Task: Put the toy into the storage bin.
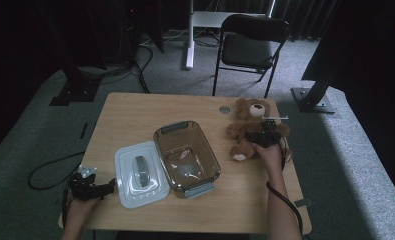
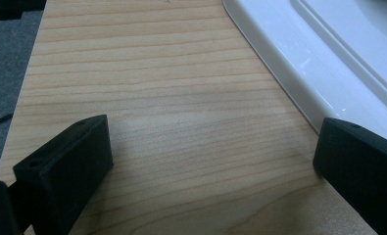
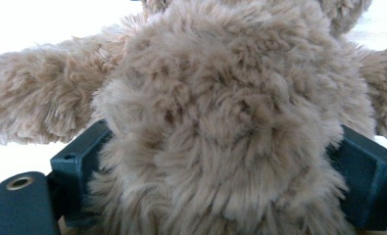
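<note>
Teddy bear [image 1: 250, 129] lies on its back near the desk's far right corner, head toward the far edge. Right gripper [image 1: 264, 136] sits over the bear's belly — in the right gripper view its jaws stand on either side of the plush body [image 3: 220, 122], fur pressed against both. Left gripper [image 1: 97, 189] rests at the near left corner of the desk [image 1: 135, 112], jaws spread wide over bare wood, just beside the white lid [image 1: 140, 175]. Clear container [image 1: 186, 158] stands mid-desk — touching the lid's right edge.
</note>
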`<action>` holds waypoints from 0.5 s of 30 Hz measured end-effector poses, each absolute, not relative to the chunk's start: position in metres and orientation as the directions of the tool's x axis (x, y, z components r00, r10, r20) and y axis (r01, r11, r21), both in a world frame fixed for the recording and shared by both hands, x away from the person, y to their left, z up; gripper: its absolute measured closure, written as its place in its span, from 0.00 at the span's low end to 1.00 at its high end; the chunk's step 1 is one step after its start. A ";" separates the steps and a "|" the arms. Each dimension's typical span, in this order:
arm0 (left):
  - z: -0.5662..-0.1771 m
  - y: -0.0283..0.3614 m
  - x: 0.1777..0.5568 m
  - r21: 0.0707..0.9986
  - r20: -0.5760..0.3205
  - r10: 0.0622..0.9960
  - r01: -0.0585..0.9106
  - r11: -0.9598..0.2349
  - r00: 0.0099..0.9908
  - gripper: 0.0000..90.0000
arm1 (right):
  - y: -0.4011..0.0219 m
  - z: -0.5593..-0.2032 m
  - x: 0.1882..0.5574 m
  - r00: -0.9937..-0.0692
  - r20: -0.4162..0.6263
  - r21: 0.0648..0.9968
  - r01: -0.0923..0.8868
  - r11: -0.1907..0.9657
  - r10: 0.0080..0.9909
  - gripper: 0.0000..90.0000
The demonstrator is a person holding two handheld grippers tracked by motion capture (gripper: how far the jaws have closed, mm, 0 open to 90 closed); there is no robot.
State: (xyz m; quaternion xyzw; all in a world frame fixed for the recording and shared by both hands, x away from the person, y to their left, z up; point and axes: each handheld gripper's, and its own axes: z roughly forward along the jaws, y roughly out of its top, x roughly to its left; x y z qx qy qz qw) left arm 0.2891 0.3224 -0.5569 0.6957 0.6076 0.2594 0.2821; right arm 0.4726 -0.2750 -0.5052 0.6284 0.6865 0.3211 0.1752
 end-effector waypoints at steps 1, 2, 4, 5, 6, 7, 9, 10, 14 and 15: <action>-0.557 0.322 0.289 0.708 0.018 0.992 0.699 -0.102 0.127 0.02 | -0.275 -0.505 0.472 -0.146 0.163 0.660 0.751 0.002 0.976 0.15; -0.557 0.322 0.289 0.708 0.018 0.992 0.699 -0.102 0.127 0.02 | -0.275 -0.505 0.473 -0.145 0.163 0.656 0.754 0.002 0.976 0.17; -0.557 0.322 0.289 0.708 0.018 0.992 0.699 -0.102 0.127 0.02 | -0.275 -0.504 0.472 -0.149 0.153 0.656 0.755 0.013 0.977 0.24; -0.557 0.322 0.289 0.708 0.018 0.992 0.699 -0.102 0.127 0.02 | -0.275 -0.504 0.472 -0.152 0.147 0.654 0.756 0.019 0.977 0.27; -0.557 0.322 0.289 0.708 0.018 0.992 0.699 -0.102 0.127 0.02 | -0.275 -0.504 0.472 -0.152 0.148 0.654 0.756 0.019 0.977 0.31; -0.557 0.322 0.289 0.708 0.018 0.992 0.699 -0.102 0.127 0.02 | -0.276 -0.504 0.472 -0.152 0.151 0.654 0.757 0.016 0.977 0.34; -0.557 0.322 0.289 0.708 0.018 0.992 0.699 -0.102 0.127 0.02 | -0.277 -0.503 0.471 -0.152 0.156 0.655 0.755 0.013 0.976 0.39; -0.557 0.322 0.289 0.708 0.018 0.992 0.699 -0.102 0.127 0.02 | -0.278 -0.503 0.471 -0.153 0.155 0.659 0.752 0.013 0.976 0.42; -0.557 0.322 0.289 0.708 0.018 0.992 0.699 -0.102 0.127 0.02 | -0.278 -0.500 0.467 -0.160 0.133 0.683 0.730 0.027 0.978 0.58; -0.557 0.322 0.289 0.708 0.018 0.992 0.699 -0.102 0.127 0.02 | -0.278 -0.499 0.466 -0.157 0.130 0.688 0.725 0.024 0.979 0.61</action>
